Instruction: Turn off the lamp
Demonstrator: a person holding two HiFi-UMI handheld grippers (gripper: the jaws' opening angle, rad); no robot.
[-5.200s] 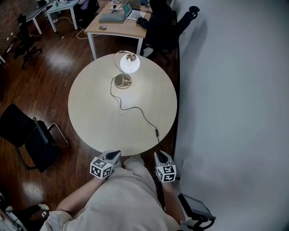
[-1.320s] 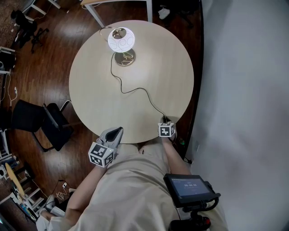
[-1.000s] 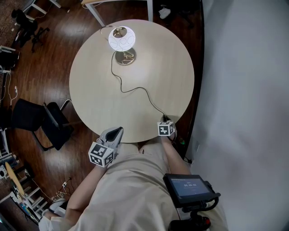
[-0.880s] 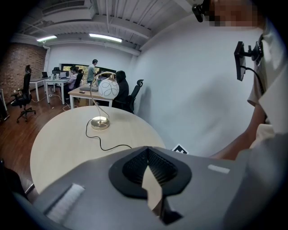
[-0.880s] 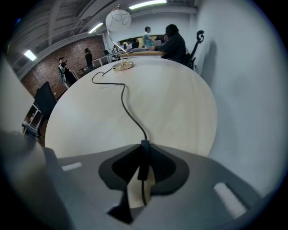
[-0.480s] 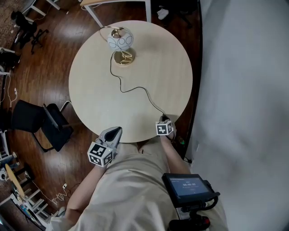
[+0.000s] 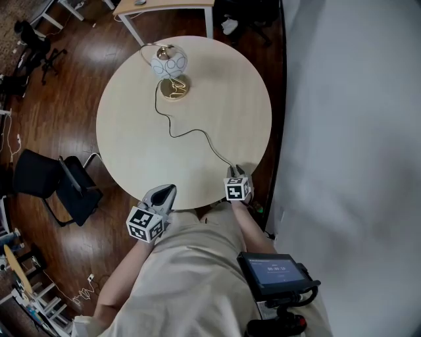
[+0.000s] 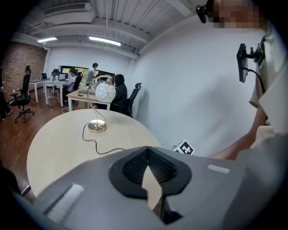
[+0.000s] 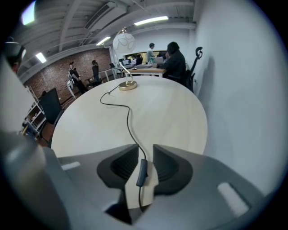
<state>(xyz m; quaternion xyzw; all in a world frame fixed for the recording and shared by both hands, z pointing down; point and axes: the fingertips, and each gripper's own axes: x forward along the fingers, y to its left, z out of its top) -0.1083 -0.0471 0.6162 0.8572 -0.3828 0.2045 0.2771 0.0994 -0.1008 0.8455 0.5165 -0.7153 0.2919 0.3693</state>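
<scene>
The lamp [image 7: 169,64] has a white patterned globe on a curved brass stem and a round brass base, and stands at the far side of the round beige table [image 7: 131,131]. The globe looks dull grey-white, unlit. A black cord [image 7: 197,131] snakes from the base to the near right edge. There my right gripper [image 7: 233,172] straddles the cord's inline switch [image 9: 141,173], jaws a little apart with the switch between them. My left gripper [image 7: 168,191] hovers off the near edge, shut and holding nothing. The lamp [image 8: 105,91] also shows in the left gripper view.
A white wall [image 7: 355,131] runs close along the table's right side. A black chair [image 7: 62,187] stands on the wood floor to the left. A desk [image 7: 164,6] with seated people lies beyond the table. A screen device [image 7: 273,273] hangs at my waist.
The globe glowed bright white a second ago and now looks dull. The right gripper came from below the table edge to the cord's switch and has stayed there. The left gripper has hardly moved.
</scene>
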